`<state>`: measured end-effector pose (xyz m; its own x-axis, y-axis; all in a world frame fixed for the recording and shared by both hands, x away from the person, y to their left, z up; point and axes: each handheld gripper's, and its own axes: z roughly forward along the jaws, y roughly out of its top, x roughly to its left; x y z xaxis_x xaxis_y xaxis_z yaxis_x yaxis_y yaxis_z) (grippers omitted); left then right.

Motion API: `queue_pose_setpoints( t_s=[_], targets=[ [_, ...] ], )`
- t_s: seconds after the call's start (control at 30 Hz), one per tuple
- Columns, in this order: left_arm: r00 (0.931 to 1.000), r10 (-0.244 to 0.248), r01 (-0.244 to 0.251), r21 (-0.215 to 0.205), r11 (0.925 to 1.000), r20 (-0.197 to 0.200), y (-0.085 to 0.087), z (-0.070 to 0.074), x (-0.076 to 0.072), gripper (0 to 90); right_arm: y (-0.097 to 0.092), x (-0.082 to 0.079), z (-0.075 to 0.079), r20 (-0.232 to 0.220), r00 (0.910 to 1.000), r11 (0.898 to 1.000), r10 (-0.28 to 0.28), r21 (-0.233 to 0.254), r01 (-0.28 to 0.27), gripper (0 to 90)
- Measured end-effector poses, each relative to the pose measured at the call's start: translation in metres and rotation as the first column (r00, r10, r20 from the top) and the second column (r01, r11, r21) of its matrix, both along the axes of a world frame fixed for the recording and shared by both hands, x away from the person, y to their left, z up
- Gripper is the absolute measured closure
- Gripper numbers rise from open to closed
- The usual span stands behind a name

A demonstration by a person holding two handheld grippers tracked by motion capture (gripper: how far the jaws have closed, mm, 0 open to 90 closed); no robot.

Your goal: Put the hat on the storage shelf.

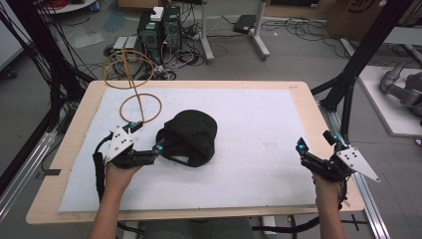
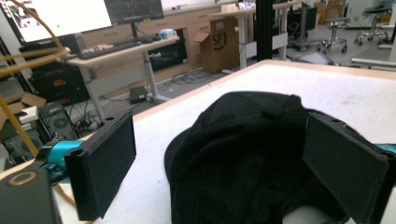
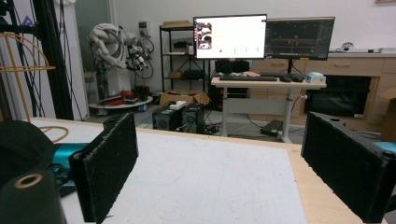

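Left gripper (image 1: 149, 141), jaws apart, at the black cap's (image 1: 191, 135) rim; soft fabric may slip. Right gripper (image 1: 316, 146), jaws apart, idle far right of cap.

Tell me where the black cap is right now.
In the high view the black cap lies left of centre on the white mat, at the left gripper, below the wire stand.

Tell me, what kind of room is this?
Probably a robotics lab or workshop. Two monitors sit on a desk, computer towers stand among cables on the floor, and a grey robot arm rests nearby.
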<state>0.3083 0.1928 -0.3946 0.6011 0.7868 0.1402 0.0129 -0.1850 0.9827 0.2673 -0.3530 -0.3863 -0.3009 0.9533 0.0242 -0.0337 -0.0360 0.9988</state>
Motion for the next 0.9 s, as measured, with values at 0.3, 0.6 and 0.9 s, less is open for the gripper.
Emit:
queue_pose_setpoints(
  t_s=[0.3,0.6,0.9],
  targets=[
    [0.9992,0.005,-0.003,0.047,0.9989,-0.041,-0.006,-0.011,0.015,11.5,0.000,0.000,-0.001,-0.001,1.0000,1.000,0.002,0.001,-0.002,10.5],
    [0.9977,0.003,0.002,0.070,0.9975,-0.068,-0.013,-0.023,0.031,11.4,0.000,0.001,-0.001,0.001,1.0000,1.000,0.002,-0.002,-0.002,10.5],
    [0.9965,0.002,0.004,0.074,0.9973,-0.083,-0.019,-0.031,0.040,12.5,0.000,0.001,-0.001,-0.007,1.0000,1.000,-0.001,-0.002,0.001,10.5]
  ],
)
